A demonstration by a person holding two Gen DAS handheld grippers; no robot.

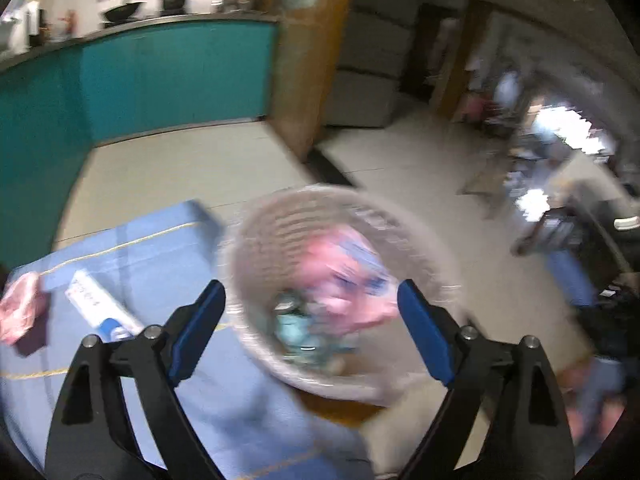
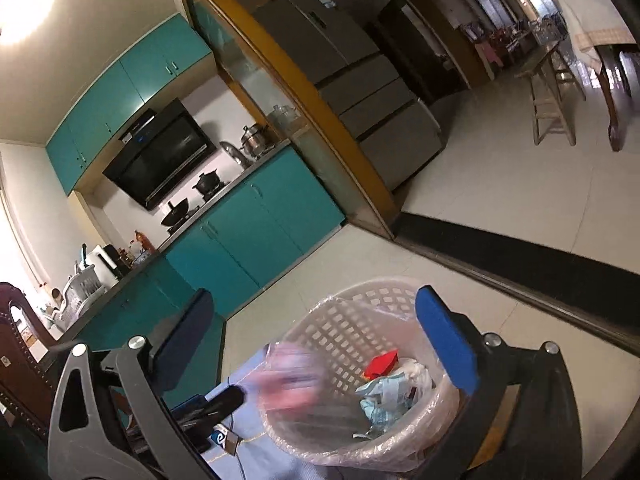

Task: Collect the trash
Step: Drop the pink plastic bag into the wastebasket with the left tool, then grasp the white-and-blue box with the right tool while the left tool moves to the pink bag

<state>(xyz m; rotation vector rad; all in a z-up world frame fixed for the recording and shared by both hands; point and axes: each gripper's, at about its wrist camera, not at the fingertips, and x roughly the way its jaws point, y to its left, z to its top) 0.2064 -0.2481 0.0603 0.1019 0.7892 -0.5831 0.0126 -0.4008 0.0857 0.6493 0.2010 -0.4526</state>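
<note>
A pale lattice trash basket lined with clear plastic stands at the edge of a blue-covered table. A blurred pink and blue wrapper is over its inside, with teal trash below. My left gripper is open and empty just above the basket. On the table lie a pink wrapper and a white and blue tube. In the right wrist view my right gripper is open and empty over the basket, where a blurred pink wrapper, red scrap and teal trash show.
Teal kitchen cabinets and a counter with pots stand behind. A grey fridge and wooden partition are beyond the tiled floor. A wooden stool and a dining table are far right. A dark chair is at left.
</note>
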